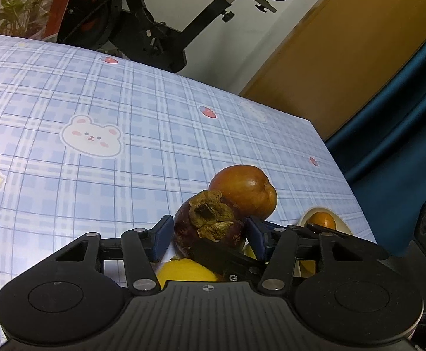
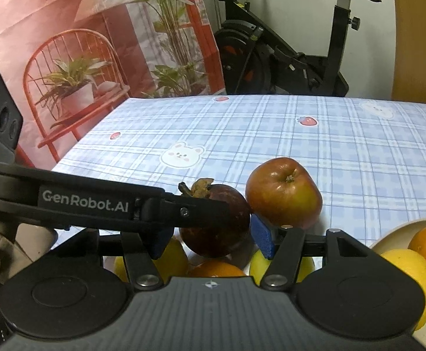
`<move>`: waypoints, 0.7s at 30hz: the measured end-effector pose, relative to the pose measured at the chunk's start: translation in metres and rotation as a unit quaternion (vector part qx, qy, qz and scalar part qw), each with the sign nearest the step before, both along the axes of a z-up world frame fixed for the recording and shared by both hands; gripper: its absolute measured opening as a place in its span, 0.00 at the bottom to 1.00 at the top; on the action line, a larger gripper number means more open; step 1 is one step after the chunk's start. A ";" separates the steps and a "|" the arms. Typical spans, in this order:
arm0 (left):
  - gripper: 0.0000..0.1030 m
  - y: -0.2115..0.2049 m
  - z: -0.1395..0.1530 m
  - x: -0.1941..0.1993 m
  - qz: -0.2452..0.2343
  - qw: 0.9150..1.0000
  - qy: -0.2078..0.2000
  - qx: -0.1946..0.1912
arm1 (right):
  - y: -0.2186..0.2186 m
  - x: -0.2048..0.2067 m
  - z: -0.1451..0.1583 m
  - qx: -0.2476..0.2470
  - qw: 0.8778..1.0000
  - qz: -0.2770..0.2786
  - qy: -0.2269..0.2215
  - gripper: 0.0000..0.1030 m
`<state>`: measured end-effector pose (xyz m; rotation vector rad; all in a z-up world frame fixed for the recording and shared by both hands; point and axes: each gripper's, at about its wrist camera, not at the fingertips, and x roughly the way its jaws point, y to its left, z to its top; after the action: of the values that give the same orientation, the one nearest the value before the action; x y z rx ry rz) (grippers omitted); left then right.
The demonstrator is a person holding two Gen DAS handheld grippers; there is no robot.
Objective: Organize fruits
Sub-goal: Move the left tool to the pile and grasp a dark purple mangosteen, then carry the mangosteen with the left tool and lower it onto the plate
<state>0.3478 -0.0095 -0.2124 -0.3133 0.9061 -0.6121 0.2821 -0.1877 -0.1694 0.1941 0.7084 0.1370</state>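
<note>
A round mangosteen (image 1: 210, 231), dark purple with a dry, leathery brown calyx on top, sits between both sets of jaws at once. The left gripper (image 1: 208, 238) has its blue padded jaws either side of the fruit, with a visible gap on the left side, so whether they press it cannot be told. The right gripper (image 2: 213, 235) has its blue pads close on each flank of the same mangosteen (image 2: 215, 222); contact cannot be told for sure either, since the left gripper's black arm crosses in front. Just behind the mangosteen, touching it, stands a glossy red and yellow-green apple (image 2: 284, 193), round with a short stem in a dimple. Under the jaws lie smooth yellow lemons (image 2: 170, 256) and an orange (image 2: 215, 267), partly hidden. To the right, a pale, matte bowl (image 2: 394, 231) holds a lemon and a small orange. All rest on a counter (image 2: 271, 134) covered by a smooth blue plaid cloth printed with white bears, strawberries and stars. Beyond the counter stand a black exercise bike (image 2: 274, 55) and a printed backdrop showing a red wire chair and leafy plants.
</note>
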 end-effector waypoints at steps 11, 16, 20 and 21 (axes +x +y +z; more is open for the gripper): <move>0.55 0.001 0.003 -0.002 0.004 1.000 -0.005 -0.002 | 0.014 0.009 -0.003 -0.039 0.999 -0.008 0.005 0.58; 0.53 0.000 0.016 -0.013 -0.004 1.000 -0.025 0.005 | 0.011 -0.005 -0.001 -0.016 1.000 -0.015 -0.017 0.58; 0.52 -0.003 0.029 -0.025 -0.010 0.999 -0.048 0.012 | 0.008 -0.021 0.007 0.000 0.999 -0.023 -0.044 0.58; 0.52 -0.005 0.032 -0.029 -0.013 0.998 -0.054 0.015 | 0.007 -0.025 0.010 0.003 0.998 -0.025 -0.050 0.58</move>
<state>0.3186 -0.0148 -0.1802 -0.2391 0.8156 -0.6318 0.2569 -0.1808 -0.1597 0.2091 0.6023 0.0994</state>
